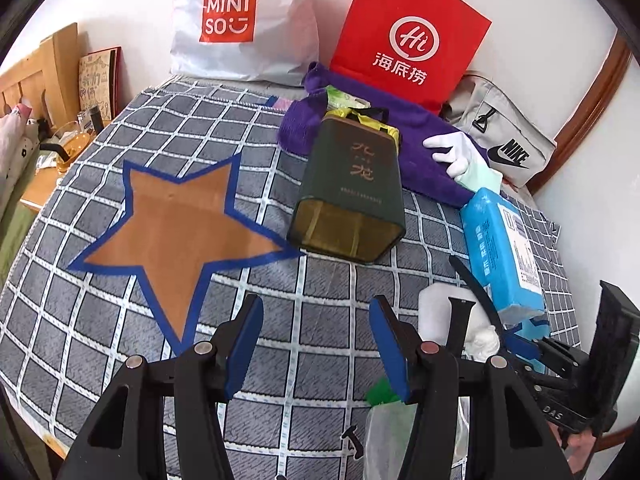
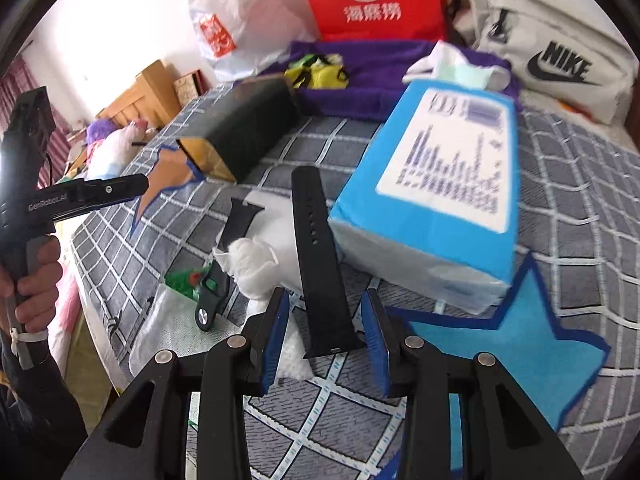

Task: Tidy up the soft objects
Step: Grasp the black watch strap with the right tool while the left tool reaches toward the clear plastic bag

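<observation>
- Left wrist view: our left gripper [image 1: 316, 344] hangs with jaws spread and empty above the checked cloth [image 1: 120, 320]; the tissue pack [image 1: 502, 252] lies near the cloth's right edge.
- Right wrist view: our right gripper [image 2: 325, 342] stands parted around the black strap [image 2: 320, 264], not pinching; the tissue pack [image 2: 436, 196] sits just beyond.

Woven checked cloth bedspread [image 1: 120, 340], matt brown paper star [image 1: 176, 232] taped onto it, glossy dark green tin [image 1: 352, 184] beside the star, fuzzy purple towel [image 1: 424, 152] behind the tin, matt black rubbery watch strap [image 2: 320, 264], shiny blue plastic-wrapped tissue pack [image 2: 432, 200]
</observation>
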`<state>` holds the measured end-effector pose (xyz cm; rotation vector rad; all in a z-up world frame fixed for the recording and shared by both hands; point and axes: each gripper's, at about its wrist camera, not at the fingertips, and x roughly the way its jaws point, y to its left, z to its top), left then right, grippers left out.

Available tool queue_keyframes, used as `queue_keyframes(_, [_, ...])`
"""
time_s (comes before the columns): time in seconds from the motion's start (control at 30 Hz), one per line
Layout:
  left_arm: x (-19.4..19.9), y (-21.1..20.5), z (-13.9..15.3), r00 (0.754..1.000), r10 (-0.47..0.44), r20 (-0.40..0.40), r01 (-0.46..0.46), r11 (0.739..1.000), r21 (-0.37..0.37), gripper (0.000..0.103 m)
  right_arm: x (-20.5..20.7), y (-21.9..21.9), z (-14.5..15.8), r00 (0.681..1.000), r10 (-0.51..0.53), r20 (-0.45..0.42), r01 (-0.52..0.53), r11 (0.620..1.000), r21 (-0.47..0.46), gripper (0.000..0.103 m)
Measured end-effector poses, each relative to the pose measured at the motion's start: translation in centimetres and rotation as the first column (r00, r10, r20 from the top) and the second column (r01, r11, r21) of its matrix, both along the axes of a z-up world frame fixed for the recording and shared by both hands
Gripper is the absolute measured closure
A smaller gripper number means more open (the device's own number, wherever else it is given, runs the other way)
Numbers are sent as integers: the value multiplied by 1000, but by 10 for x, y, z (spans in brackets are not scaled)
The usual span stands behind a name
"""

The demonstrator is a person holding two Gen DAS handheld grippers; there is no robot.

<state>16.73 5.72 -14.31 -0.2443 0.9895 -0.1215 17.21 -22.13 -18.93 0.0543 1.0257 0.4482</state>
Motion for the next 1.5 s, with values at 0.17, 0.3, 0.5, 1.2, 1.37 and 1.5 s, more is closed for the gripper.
queue_keyframes(0.17, [-3,-3,-5,1000,-4,-14,4,1000,0,50,-9,3,5,999,21,48,-20,1000,-16,81])
queue_keyframes(0.3, [-7,-5,-4,1000,-3,-17,3,1000,3,50,-25,-5,20,996,-8,94,8,1000,-2,81])
queue_keyframes(0.5, [-21,-10,-7,999,-14,-29,14,999,29,50,-63,-21,38,987,-67,147,65,998,19,81])
queue_keyframes(1.2, [-75,-64,-44,975,-180,-126,186,982,31,23,-104,-56,-17,960,-245,135,259,961,-97,58])
queue_keyframes(1.37, [-79,-81,-47,975,-196,-102,208,970,124,18,-84,-51,-20,949,-259,180,279,955,-101,57])
queue_keyframes(1.5, [-83,-97,-50,978,-198,-70,209,949,236,19,-79,-47,-22,938,-249,241,292,942,-164,73])
